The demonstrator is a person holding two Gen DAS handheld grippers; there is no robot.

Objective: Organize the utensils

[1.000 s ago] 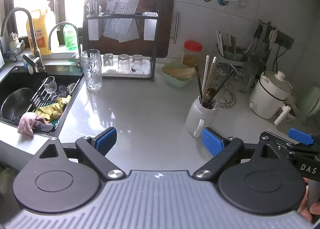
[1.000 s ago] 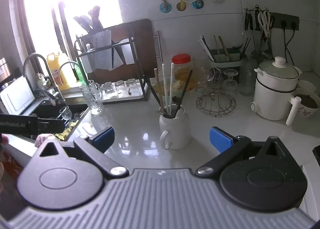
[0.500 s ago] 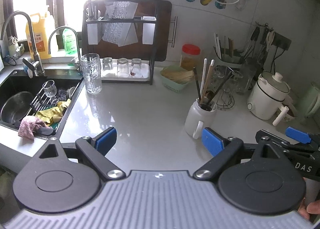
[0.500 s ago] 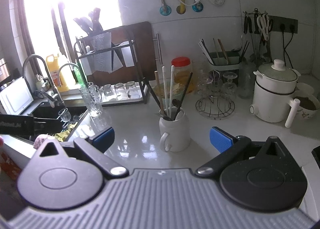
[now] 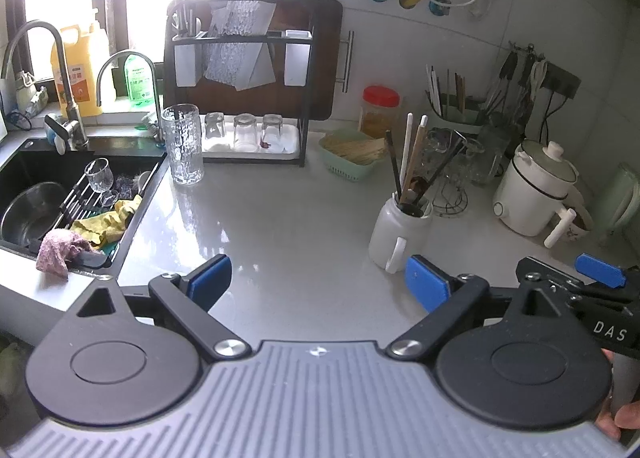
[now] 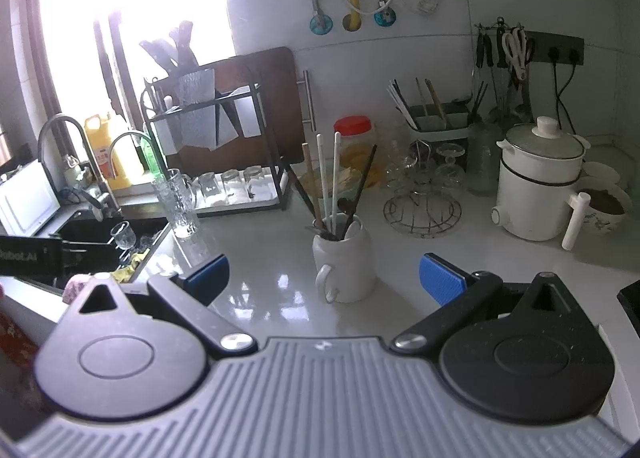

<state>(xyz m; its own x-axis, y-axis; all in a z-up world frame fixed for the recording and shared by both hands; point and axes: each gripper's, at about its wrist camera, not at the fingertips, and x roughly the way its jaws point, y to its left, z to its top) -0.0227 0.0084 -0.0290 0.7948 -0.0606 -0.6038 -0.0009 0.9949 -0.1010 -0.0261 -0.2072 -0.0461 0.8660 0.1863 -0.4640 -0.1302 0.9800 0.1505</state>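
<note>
A white mug (image 5: 400, 236) (image 6: 344, 262) stands on the grey counter and holds several chopsticks (image 5: 408, 161) (image 6: 332, 181) and a dark spoon, all upright or leaning. My left gripper (image 5: 318, 282) is open and empty above the counter's front, the mug just beyond its right finger. My right gripper (image 6: 324, 278) is open and empty, the mug straight ahead between its fingers. A green utensil caddy (image 5: 452, 113) (image 6: 436, 121) with more chopsticks stands at the back wall.
A sink (image 5: 48, 193) with a bowl, glass and cloths is at left. A tall glass (image 5: 184, 149), a knife rack with upturned glasses (image 5: 244, 97), a green basket (image 5: 352, 155), a red-lidded jar (image 5: 378, 111), a wire rack (image 6: 422, 209) and a white cooker (image 6: 536, 185) line the back.
Both grippers have drawn slightly back from the counter and tilted a little; the mug looks marginally smaller. Both stay open and empty.
</note>
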